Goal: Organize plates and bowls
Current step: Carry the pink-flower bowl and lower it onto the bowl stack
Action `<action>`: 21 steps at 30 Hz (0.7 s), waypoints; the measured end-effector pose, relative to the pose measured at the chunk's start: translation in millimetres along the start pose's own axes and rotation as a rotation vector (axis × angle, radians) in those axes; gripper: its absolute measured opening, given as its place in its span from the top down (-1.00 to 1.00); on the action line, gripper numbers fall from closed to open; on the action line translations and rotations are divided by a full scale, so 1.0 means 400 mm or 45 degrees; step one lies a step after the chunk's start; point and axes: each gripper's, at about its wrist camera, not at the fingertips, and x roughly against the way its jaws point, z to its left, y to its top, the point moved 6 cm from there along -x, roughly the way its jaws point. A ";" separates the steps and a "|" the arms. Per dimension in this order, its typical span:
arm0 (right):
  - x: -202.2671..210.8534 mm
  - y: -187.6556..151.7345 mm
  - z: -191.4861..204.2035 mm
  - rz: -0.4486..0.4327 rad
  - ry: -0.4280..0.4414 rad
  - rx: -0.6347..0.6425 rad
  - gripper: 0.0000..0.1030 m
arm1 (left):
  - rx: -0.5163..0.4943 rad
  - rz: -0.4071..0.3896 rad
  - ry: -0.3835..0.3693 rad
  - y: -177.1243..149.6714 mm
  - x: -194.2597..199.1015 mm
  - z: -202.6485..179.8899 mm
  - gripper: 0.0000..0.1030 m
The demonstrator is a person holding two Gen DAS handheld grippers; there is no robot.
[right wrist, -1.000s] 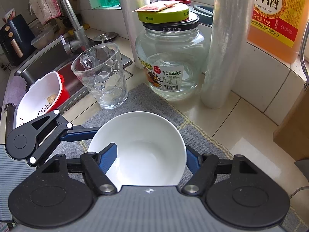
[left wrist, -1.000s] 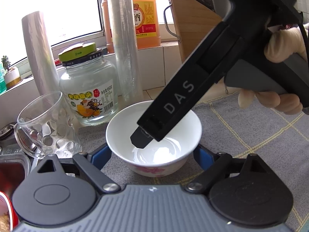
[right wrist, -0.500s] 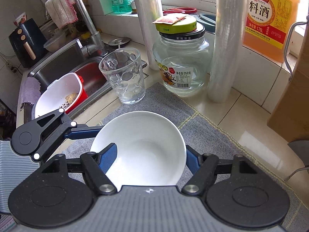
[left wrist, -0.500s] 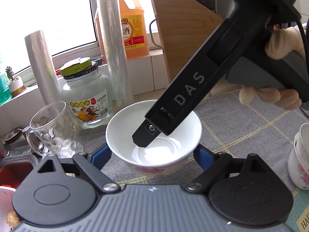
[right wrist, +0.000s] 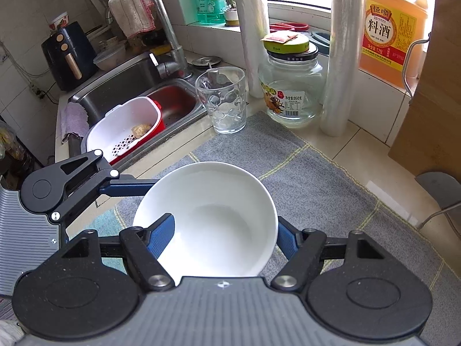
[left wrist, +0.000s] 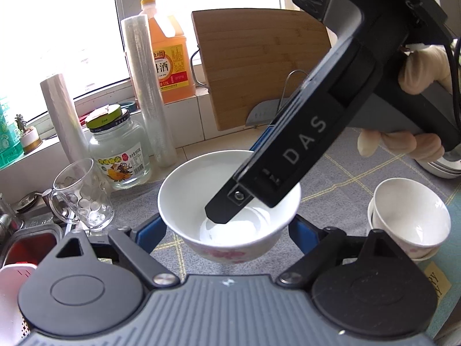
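Observation:
A white bowl (left wrist: 201, 190) with a pink flower pattern is held above the grey mat. My left gripper (left wrist: 227, 230) is shut on its outer walls from both sides. My right gripper (right wrist: 224, 236) is shut on the same bowl's (right wrist: 219, 210) rim, one blue finger (right wrist: 162, 235) inside and one outside; its black finger dips into the bowl in the left wrist view. A stack of matching white bowls (left wrist: 409, 219) stands on the mat to the right.
A glass mug (right wrist: 222, 101), a lidded glass jar (right wrist: 291, 86), two wrap rolls (right wrist: 340, 57), an orange cooking-wine jug (right wrist: 389, 34) and a bamboo board (left wrist: 259, 69) line the back. The sink (right wrist: 129, 86) with a white-red strainer basket (right wrist: 126, 127) lies left. Plates (left wrist: 443, 167) sit far right.
Both grippers have lifted the bowl up and carried it rightward, away from the jar and mug. The stack of bowls at the right has come into the left wrist view.

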 end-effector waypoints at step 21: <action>0.200 -0.182 0.027 -0.045 -0.023 -0.014 -0.54 | -0.038 -0.013 -0.095 0.002 0.112 -0.207 -0.77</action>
